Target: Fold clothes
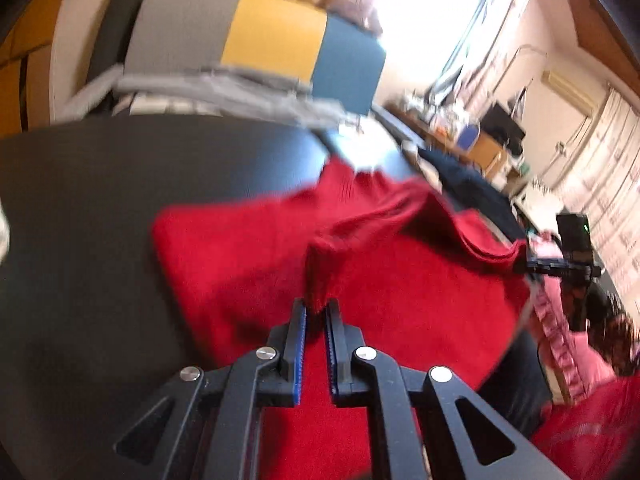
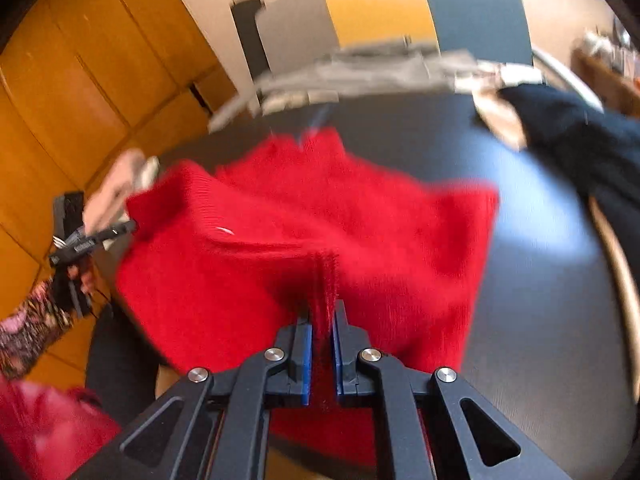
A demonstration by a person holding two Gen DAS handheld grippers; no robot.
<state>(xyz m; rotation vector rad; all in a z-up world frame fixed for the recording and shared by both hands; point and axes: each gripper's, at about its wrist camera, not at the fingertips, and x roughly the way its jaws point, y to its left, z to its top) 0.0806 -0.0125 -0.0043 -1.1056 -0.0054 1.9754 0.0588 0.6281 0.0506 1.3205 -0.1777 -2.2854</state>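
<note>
Left gripper (image 1: 316, 308) pinching a raised fold of red sweater (image 1: 248, 248), right gripper (image 2: 322, 316) likewise clamped on its knit, sweater spread ahead of both on black table (image 1: 88, 208), left view alone showing window (image 1: 436, 0), right view wooden cabinets (image 2: 60, 80).

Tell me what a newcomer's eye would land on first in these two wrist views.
The bright red sweater dominates, spread over the dark round table in the middle of both views. Each gripper is pinched shut on a fold of it: the left gripper and the right gripper, at the lower centre of their own views. Behind the table stands a chair with a grey, yellow and blue back.
</note>
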